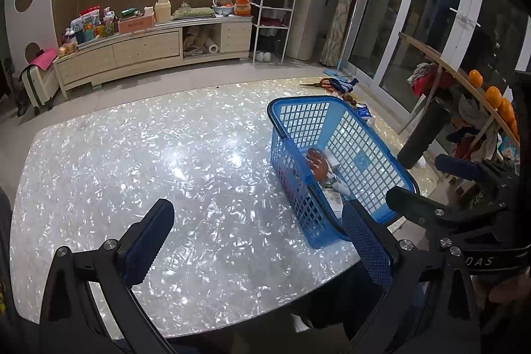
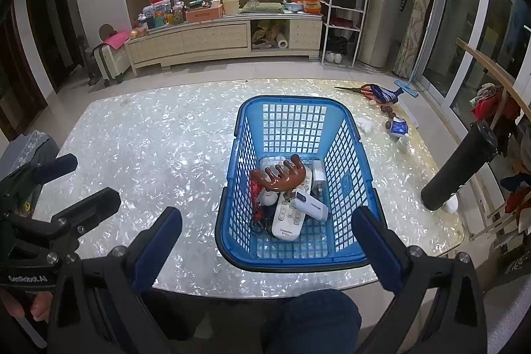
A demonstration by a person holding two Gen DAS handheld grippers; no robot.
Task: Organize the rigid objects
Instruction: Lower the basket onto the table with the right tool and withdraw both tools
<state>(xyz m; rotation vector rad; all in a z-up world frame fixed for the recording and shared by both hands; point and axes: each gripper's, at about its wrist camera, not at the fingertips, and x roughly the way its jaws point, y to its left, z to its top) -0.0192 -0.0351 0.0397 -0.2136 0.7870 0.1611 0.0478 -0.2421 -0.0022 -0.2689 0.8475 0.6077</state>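
We've got the blue basket (image 2: pixel 300 188) sitting on the shiny table (image 2: pixel 149 148), with a brown massager (image 2: pixel 282 176), a white remote (image 2: pixel 288 219) and a white gadget (image 2: pixel 310 204) piled inside. Our right gripper (image 2: pixel 265 241) hangs wide open at the basket's near rim, holding nothing.

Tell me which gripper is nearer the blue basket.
Right. The right gripper hangs open at the blue basket's near rim, jaws straddling it. The left gripper, also open, sits off the basket's left side over bare table.
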